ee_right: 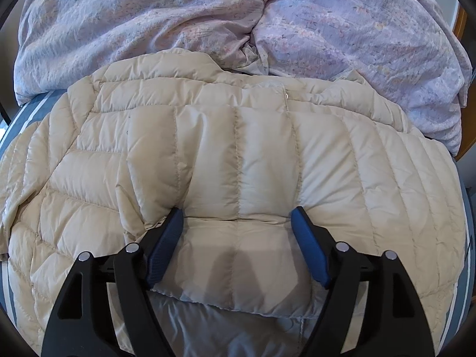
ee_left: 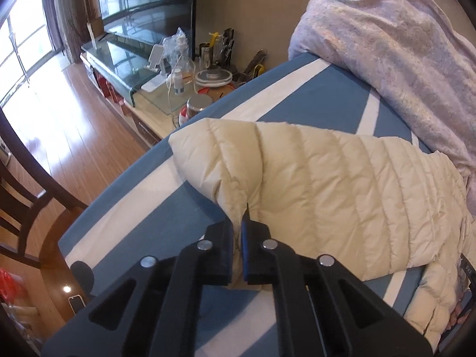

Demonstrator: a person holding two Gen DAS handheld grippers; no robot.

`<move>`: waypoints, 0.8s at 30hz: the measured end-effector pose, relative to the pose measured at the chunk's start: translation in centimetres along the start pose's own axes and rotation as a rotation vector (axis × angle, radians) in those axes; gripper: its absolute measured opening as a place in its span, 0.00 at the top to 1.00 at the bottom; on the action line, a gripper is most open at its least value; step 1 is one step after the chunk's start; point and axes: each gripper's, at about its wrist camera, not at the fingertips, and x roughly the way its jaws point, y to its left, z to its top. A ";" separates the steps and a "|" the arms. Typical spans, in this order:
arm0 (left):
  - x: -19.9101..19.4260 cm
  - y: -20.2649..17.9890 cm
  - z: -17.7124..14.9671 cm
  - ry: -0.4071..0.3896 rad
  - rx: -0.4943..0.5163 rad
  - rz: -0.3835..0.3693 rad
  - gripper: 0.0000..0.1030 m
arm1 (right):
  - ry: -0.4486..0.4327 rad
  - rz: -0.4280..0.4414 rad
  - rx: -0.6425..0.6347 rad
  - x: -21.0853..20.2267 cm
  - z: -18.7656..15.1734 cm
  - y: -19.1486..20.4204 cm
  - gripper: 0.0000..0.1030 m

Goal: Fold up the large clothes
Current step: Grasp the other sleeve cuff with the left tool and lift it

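cream quilted nylon fills most of what i see: the jacket [ee_right: 238,154] lies on the bed [ee_left: 327,95], on a blue sheet with white stripes, and its far edge is touching the crumpled lilac blanket [ee_right: 357,29].

my left gripper [ee_left: 237,229] is closed on a thin edge of the jacket, i think a sleeve or a hem; the cloth is pinched tight between the two pads and this part is lifted a little from the sheet. my right gripper [ee_right: 237,217] is spread wide, one finger on each side of a puffy panel, with the fingertips pressing into the padding. it is not squeezing anything.

i judge the folding is at an early or middle stage. one panel already lies turned over the body, and near me a grey lining shows under it. the jacket is not a compact packet yet, and the left side looks loose and spread out. more folds are left to do.

the fabric is smooth, slightly shiny and slippery-looking, sewn in soft rounded channels. it is thick and springy, so i expect a fold may open again if nothing holds it down.
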 end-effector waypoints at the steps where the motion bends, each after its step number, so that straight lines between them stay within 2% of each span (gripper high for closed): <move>1: -0.4 -0.4 0.2 -0.010 0.008 0.000 0.96 | 0.002 0.002 0.001 0.1 0.1 -0.1 0.24; 8: -4.4 -5.2 2.5 -0.093 0.064 -0.051 0.96 | 0.018 0.017 0.003 0.4 0.3 -0.1 0.21; 12: -7.7 -10.3 3.4 -0.152 0.125 -0.132 0.96 | 0.029 0.059 0.011 -0.1 0.6 -0.5 0.18; 15: -9.7 -14.2 3.3 -0.181 0.176 -0.201 0.96 | 0.004 0.083 0.019 -1.3 0.7 -1.2 0.14; 20: -12.4 -22.3 1.0 -0.196 0.280 -0.338 0.96 | -0.044 0.100 0.039 -3.4 0.6 -3.2 0.11; 24: -13.2 -27.8 -1.9 -0.172 0.357 -0.434 0.96 | -0.070 0.064 0.057 -4.5 -0.2 -5.8 0.11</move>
